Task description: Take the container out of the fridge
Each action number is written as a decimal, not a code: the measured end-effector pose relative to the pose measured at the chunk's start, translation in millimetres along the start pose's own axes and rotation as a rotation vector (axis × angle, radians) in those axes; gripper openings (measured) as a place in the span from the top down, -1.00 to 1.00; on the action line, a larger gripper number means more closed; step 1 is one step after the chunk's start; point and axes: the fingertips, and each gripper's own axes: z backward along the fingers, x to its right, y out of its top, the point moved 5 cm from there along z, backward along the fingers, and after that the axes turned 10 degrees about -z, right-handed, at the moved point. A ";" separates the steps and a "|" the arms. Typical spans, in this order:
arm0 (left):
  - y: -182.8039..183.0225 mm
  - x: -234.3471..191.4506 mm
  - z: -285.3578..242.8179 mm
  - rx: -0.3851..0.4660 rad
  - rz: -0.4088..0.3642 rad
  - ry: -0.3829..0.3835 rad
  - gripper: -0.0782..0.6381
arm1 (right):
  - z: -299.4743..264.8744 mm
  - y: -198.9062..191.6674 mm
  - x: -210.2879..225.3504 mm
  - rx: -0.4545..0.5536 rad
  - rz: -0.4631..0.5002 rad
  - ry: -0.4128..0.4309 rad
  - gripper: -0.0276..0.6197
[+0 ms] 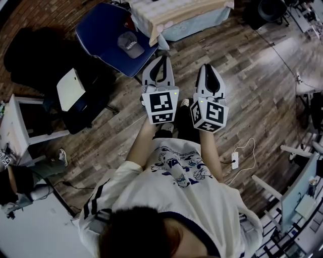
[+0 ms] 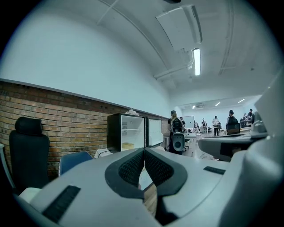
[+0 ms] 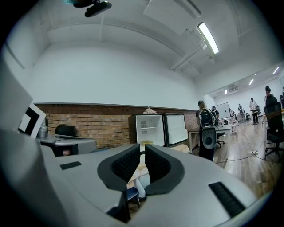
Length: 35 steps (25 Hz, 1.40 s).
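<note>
A small black fridge (image 2: 116, 133) stands open far ahead against a brick wall, with a yellowish container (image 2: 128, 145) on its lower shelf. The right gripper view shows the same fridge (image 3: 150, 126) and container (image 3: 146, 143), also far off. My left gripper (image 2: 144, 151) is shut, its pads meeting at the tips with nothing between them. My right gripper (image 3: 142, 150) is shut too, with only a thin slit between its pads. In the head view the left gripper (image 1: 160, 58) and right gripper (image 1: 209, 66) are held side by side at waist height over the wood floor.
A blue chair (image 1: 113, 40) with a cap (image 1: 132, 44) on it and a cloth-covered table (image 1: 176, 15) lie just ahead. A black office chair (image 1: 35, 55) and a white stand (image 1: 20, 126) are at the left. A person with a backpack (image 3: 205, 128) stands beside the fridge door (image 3: 176, 128).
</note>
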 end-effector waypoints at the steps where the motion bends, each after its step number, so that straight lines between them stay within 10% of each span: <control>1: 0.7 0.3 -5.2 -0.001 -0.001 0.003 0.73 | -4.7 0.4 3.1 -0.001 -0.002 0.001 0.76; 35: 42.4 34.8 -254.0 -0.048 0.022 0.185 0.73 | -251.4 43.8 133.6 -0.095 -0.035 0.215 0.76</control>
